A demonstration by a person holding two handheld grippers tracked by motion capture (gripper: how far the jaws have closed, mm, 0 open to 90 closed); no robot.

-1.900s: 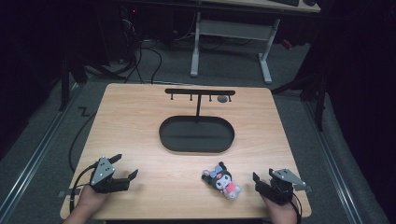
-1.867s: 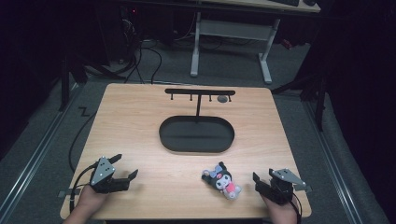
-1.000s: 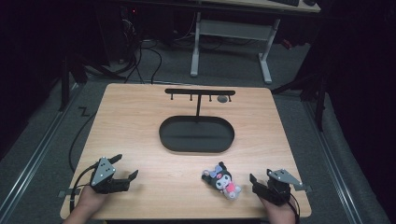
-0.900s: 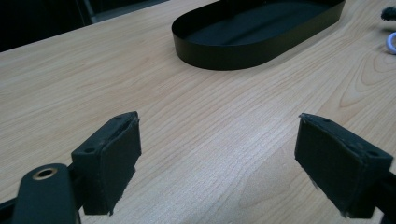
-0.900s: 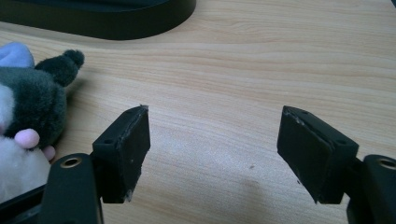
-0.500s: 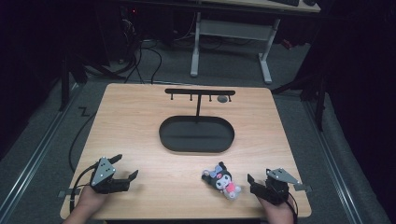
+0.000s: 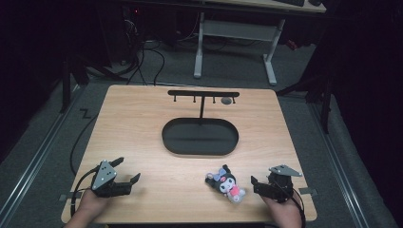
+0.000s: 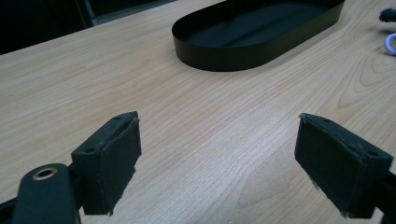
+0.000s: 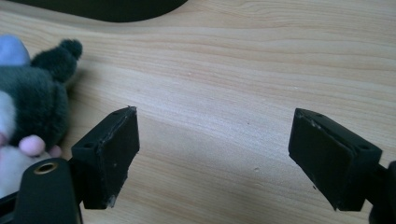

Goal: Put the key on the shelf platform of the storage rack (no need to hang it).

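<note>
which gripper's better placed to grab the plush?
Right. The right gripper sits open just beside the plush toy, nothing between them. The left gripper, also open, is far across the table.

In the high view the left gripper (image 7: 124,171) sits at the lower left of the frame, held by the left hand (image 7: 90,205) coming up from the bottom edge. Its jaws are spread wide and point toward the right. The right gripper (image 7: 254,185) sits at the lower right, held by the right hand (image 7: 281,211), pointing left. Its own view shows both jaws set far apart with nothing between them.
</note>
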